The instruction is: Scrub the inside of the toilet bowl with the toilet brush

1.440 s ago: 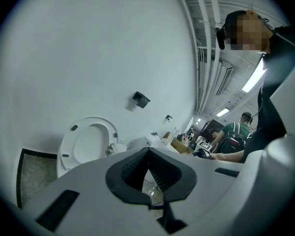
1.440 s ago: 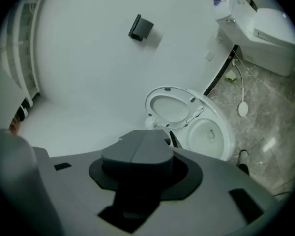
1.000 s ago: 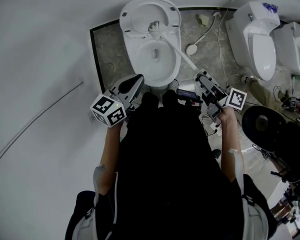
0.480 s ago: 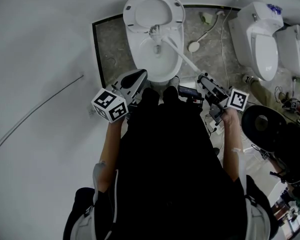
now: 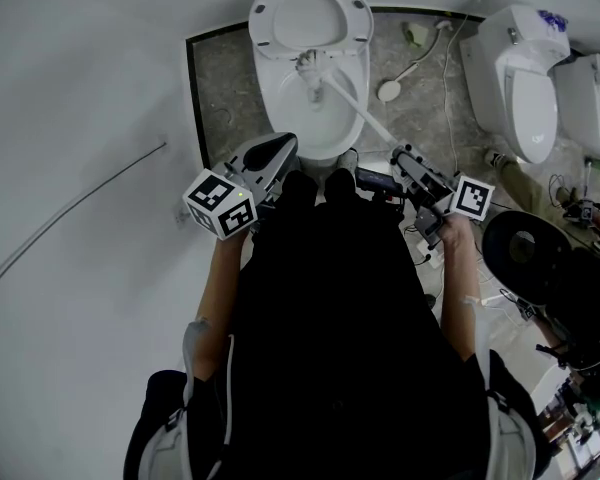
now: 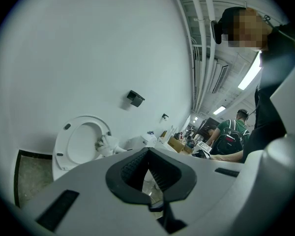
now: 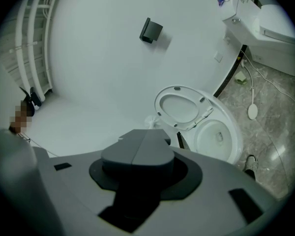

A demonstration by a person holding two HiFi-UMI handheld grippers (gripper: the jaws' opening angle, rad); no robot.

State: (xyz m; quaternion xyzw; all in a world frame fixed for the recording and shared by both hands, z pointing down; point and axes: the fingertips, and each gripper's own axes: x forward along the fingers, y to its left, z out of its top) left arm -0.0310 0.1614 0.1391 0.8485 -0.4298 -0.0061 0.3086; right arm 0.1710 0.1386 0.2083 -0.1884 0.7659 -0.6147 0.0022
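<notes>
The white toilet bowl stands at the top centre with its seat raised. The toilet brush's white bristle head lies at the back of the bowl, just under the raised seat. Its long white handle slants down to my right gripper, which is shut on it. In the right gripper view the jaws are pressed together, with the brush head beyond them beside the seat. My left gripper hovers open and empty at the bowl's front left. The left gripper view shows the seat and brush head.
Two more white toilets stand at the right. A white cord with a round end lies on the grey stone floor between them and the bowl. A black round object sits at my right. My shoes touch the bowl's base.
The brush head stays at the back of the bowl below the seat. The head view has shifted slightly and both grippers have edged a little toward the bowl.
</notes>
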